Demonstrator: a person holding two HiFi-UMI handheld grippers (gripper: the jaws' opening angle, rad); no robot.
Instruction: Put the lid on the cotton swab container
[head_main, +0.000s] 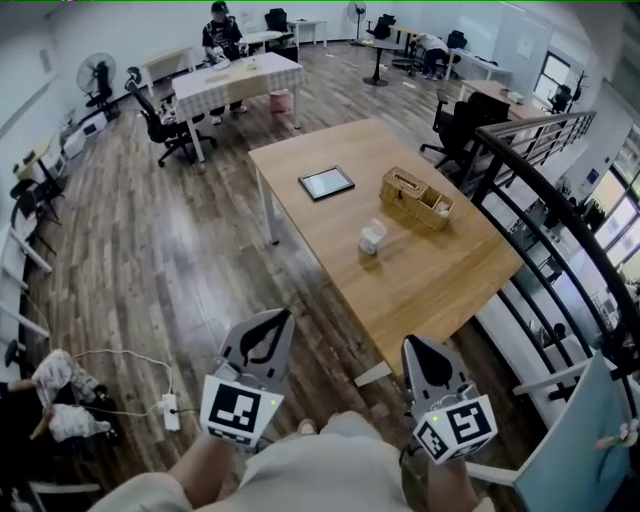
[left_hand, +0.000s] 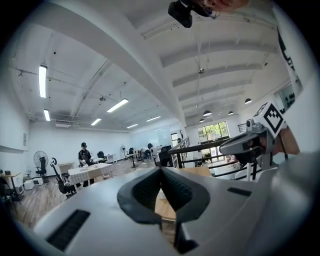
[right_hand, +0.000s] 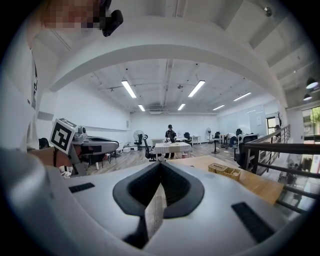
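While held short of the light wooden worktop, the left gripper and right gripper are seen with jaws together, empty. The small white cotton swab container is located mid-worktop, near a woven basket.

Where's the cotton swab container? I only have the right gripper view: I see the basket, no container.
Observer: Head view has it. The cotton swab container stands on the wooden table, nearer the person than the wicker basket.
Operator: Anything else on that table?
Observer: A tablet lies flat, on the basket's left in the head view.
Operator: Left tool state?
Observer: In the left gripper view, the left tool is shut with nothing between its jaws.
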